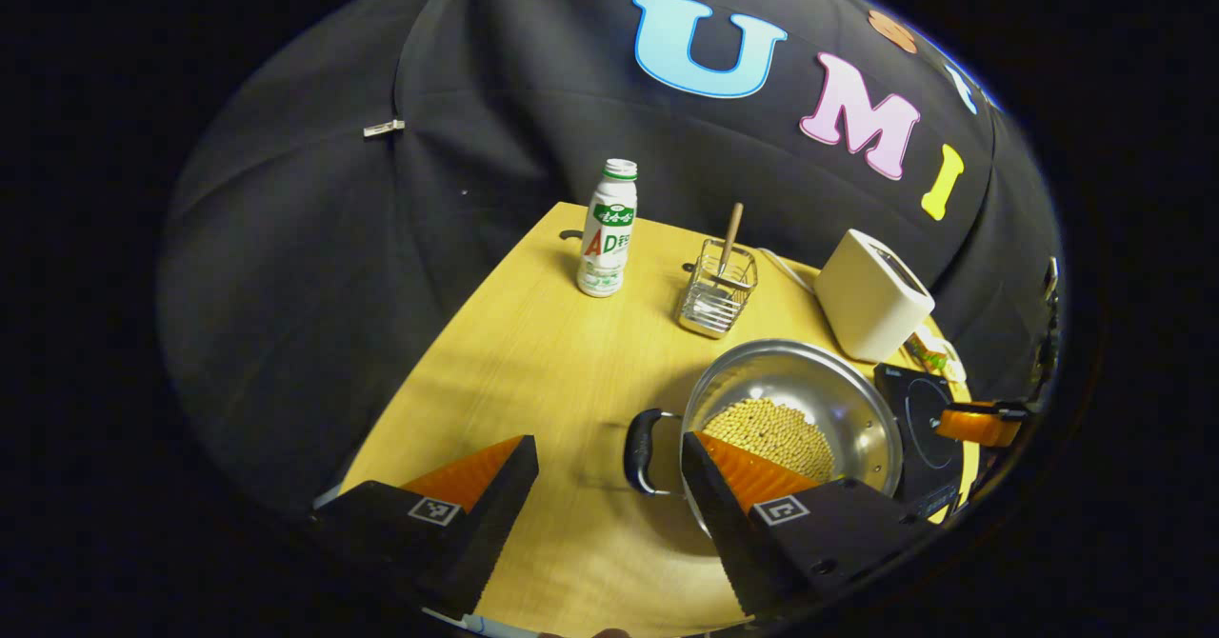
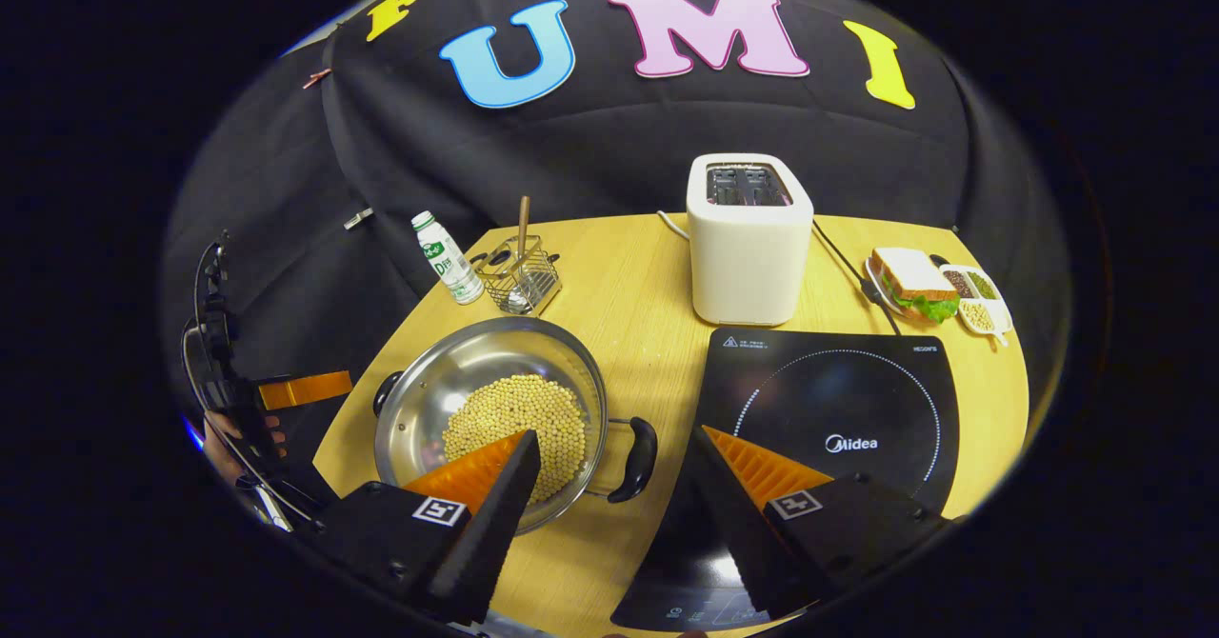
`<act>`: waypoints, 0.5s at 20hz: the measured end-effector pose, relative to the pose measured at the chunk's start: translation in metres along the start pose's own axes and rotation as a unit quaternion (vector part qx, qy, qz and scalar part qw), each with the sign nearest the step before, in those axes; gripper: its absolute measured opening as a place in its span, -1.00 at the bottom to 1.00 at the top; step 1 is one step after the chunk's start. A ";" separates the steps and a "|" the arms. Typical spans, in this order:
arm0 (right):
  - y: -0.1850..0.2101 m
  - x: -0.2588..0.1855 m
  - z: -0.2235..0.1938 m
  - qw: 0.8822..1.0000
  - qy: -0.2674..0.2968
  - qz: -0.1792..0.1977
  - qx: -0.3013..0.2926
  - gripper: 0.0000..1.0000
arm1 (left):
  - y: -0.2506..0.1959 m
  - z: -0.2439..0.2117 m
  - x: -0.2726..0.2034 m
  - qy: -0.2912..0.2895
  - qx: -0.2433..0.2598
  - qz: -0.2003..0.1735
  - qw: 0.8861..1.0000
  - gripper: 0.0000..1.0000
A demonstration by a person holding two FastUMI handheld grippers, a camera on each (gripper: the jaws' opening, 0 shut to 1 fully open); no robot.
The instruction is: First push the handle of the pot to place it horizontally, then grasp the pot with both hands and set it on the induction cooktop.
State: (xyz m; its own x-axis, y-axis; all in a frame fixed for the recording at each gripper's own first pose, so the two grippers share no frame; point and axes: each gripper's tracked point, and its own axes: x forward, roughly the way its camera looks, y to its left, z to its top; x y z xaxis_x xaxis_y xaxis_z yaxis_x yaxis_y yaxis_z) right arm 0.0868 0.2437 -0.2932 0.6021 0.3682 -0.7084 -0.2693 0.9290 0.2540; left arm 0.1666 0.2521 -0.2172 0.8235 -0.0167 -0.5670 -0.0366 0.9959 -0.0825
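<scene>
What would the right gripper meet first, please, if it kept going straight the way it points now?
Most likely the pot's handle, which lies between the open fingers of the right gripper, beside the induction cooktop. Depth is unclear, so height above it is uncertain.

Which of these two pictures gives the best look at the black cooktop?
The right gripper view: the induction cooktop lies nearly whole and close ahead. The left gripper view catches just a squeezed slice of it behind the pot.
</scene>
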 end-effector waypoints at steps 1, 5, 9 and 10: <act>0.001 0.008 -0.004 1.000 0.009 0.001 0.001 0.99 | -0.002 0.001 0.006 -0.001 -0.003 -0.010 1.000 0.92; -0.001 0.032 -0.015 0.999 0.035 -0.007 0.002 0.98 | -0.008 -0.007 0.032 0.014 -0.020 -0.042 0.999 0.92; 0.001 0.050 -0.033 0.998 0.056 -0.007 -0.004 0.99 | -0.015 -0.009 0.047 0.018 -0.026 -0.073 0.997 0.92; -0.002 0.053 -0.038 0.998 0.063 -0.012 -0.007 0.99 | -0.013 -0.011 0.052 0.021 -0.028 -0.072 0.997 0.92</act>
State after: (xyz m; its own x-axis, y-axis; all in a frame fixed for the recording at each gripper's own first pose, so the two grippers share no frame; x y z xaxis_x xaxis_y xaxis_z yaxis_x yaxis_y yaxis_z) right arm 0.0911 0.2599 -0.3565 0.5103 0.3366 -0.7914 -0.2658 0.9369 0.2271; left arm 0.2037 0.2369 -0.2549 0.7982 -0.1633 -0.5798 0.0477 0.9767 -0.2094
